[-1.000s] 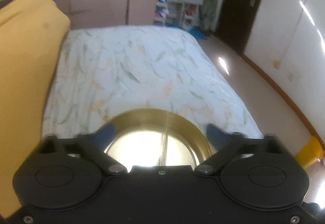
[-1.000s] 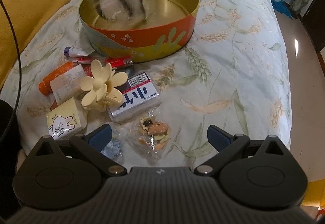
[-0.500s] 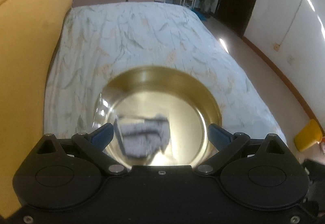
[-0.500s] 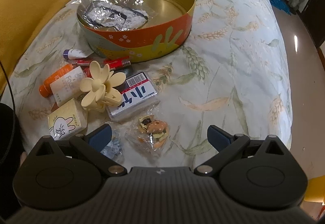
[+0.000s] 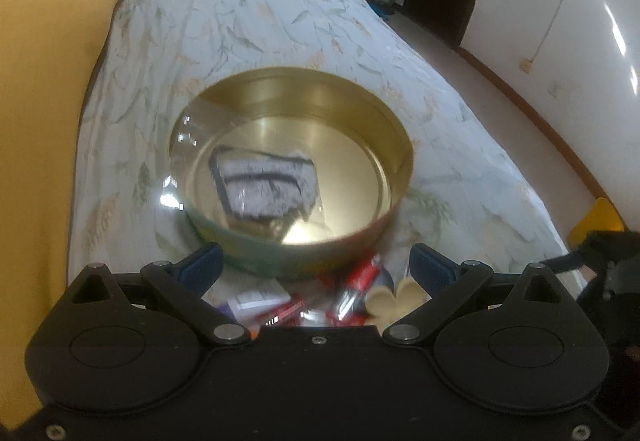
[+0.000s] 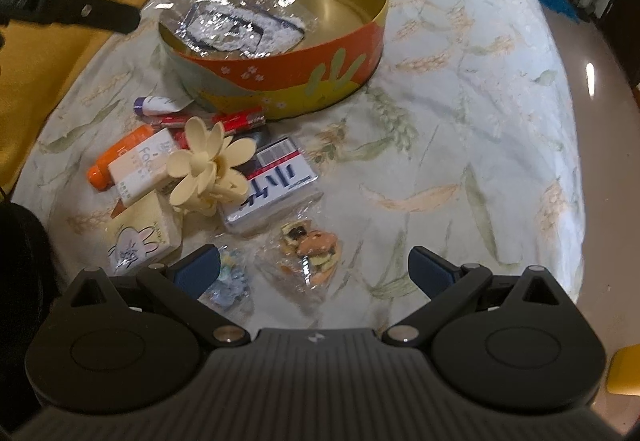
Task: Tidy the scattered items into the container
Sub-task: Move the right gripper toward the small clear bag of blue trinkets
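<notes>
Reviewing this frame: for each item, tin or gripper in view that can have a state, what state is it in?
round tin: lidless, upright on the bed
clear plastic packet: in the tin, leaning over its rim
flower hair clip: out, atop the pile
orange tube: out, lying flat
barcoded pack: out, flat
snack packet: out, sealed
left gripper: open, empty
right gripper: open, empty

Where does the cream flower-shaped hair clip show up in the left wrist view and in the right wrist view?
Left wrist view: only petals of the hair clip peek out at the bottom, right of centre, just inside the right finger.
Right wrist view: the whole hair clip sits left of centre among the scattered items.
Shared landmark: the round tin, just beyond the clip in both.
</notes>
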A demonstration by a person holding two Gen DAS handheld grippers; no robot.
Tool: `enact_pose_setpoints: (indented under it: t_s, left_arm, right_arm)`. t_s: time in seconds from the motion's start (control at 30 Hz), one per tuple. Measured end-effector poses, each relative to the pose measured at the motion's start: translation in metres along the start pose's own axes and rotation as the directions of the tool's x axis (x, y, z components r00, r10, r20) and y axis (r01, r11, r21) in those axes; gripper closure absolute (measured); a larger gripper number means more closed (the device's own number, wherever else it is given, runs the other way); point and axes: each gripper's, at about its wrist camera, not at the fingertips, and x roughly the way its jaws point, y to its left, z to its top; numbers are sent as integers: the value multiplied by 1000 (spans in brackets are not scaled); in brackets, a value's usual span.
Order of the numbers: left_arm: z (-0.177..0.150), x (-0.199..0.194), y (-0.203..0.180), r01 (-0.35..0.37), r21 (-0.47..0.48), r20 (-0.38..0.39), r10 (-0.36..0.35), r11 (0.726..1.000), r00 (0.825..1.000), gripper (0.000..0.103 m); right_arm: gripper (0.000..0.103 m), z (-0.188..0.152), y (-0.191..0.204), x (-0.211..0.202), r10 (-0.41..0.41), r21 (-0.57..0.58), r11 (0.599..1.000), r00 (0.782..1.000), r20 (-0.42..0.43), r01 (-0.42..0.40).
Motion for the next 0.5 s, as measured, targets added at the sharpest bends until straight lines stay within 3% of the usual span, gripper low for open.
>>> enact_pose_setpoints:
  t_s: [0.23, 0.5]
  left_arm:
    - [-34, -3, -3, -15, 19, -41, 16, 1000, 999, 3]
    - [-63, -6, -5, -3, -9, -64, 3, 1000, 998, 3]
  right_arm:
    - [0, -3, 0, 7, 28, 17, 999, 999, -36, -28]
    - [0, -2, 11, 5, 77, -8, 997, 997, -8, -78]
